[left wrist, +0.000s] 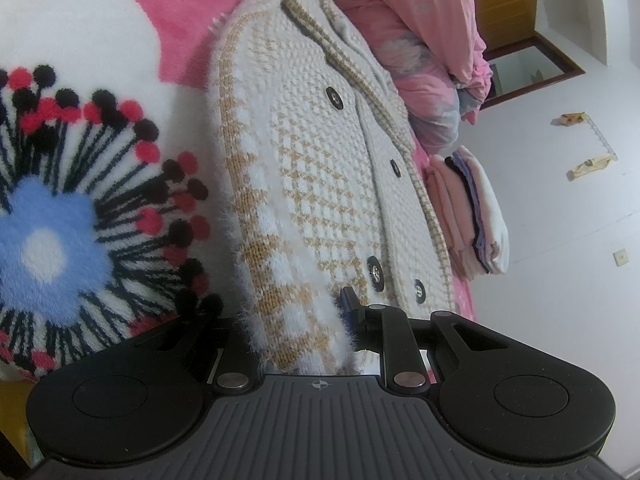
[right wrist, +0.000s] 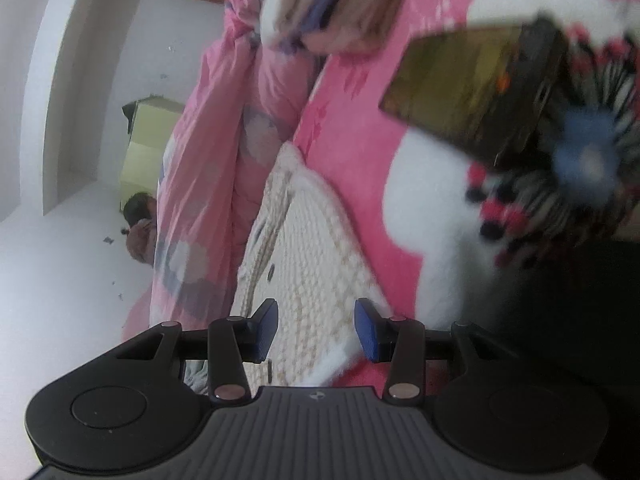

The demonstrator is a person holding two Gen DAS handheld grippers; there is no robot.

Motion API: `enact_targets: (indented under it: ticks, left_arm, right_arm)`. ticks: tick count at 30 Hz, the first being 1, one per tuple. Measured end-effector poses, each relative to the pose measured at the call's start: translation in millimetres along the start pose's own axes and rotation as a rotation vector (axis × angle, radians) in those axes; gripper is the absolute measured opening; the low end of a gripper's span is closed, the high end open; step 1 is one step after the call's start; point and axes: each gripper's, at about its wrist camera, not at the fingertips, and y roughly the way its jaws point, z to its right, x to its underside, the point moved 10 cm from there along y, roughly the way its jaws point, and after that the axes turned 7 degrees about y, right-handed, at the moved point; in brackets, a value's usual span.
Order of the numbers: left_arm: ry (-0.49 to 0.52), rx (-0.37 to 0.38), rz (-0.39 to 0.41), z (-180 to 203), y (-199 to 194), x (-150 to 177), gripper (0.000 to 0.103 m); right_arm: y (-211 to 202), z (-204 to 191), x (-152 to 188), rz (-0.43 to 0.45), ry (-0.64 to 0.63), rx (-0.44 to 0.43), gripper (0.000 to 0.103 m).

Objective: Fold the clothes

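A cream and tan knit cardigan (left wrist: 320, 152) with dark buttons lies spread on a pink and white flowered blanket (left wrist: 100, 60). My left gripper (left wrist: 298, 316) is shut on its fuzzy near edge. The fabric fills the gap and hides the left finger, so only the right finger (left wrist: 350, 304) shows. In the blurred right wrist view the cardigan (right wrist: 312, 248) lies just beyond my right gripper (right wrist: 316, 330). That gripper stands open, its blue pads (right wrist: 264, 332) apart and both inner faces bare. The cardigan's near corner shows through the gap.
A bunched pink quilt (left wrist: 420, 20) lies along the cardigan's far side. A stack of folded clothes (left wrist: 472, 216) sits on the bed edge. In the right wrist view I see the quilt (right wrist: 208, 160), a blurred dark boxy thing (right wrist: 472, 84) and a yellow-green cabinet (right wrist: 144, 144).
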Motion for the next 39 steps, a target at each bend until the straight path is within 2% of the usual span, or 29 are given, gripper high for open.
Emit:
enact_targets:
  ticks: [4, 8, 18, 26, 29, 39]
  left_arm:
    - [-0.006, 0.009, 0.001, -2, 0, 0, 0.020]
    - [-0.005, 0.011, 0.001, -1, -1, 0, 0.020]
    - [-0.007, 0.024, -0.003, -1, -1, 1, 0.020]
    - [-0.009, 0.030, -0.003, 0, 0, 1, 0.020]
    - [-0.007, 0.030, -0.003, -1, 0, 0, 0.020]
    - [-0.002, 0.037, -0.002, -1, -1, 1, 0.020]
  right_arm:
    - [-9, 2, -18, 0.051, -0.031, 0.043, 0.046]
    - [10, 9, -21, 0.018, -0.015, 0.065, 0.046]
    - [20, 19, 11, -0.069, 0.122, -0.014, 0.045]
    - [40, 10, 13, -0.081, 0.142, -0.074, 0.046]
    - [46, 8, 13, -0.073, 0.131, -0.081, 0.045]
    - [62, -2, 37, -0.140, 0.093, -0.082, 0.044]
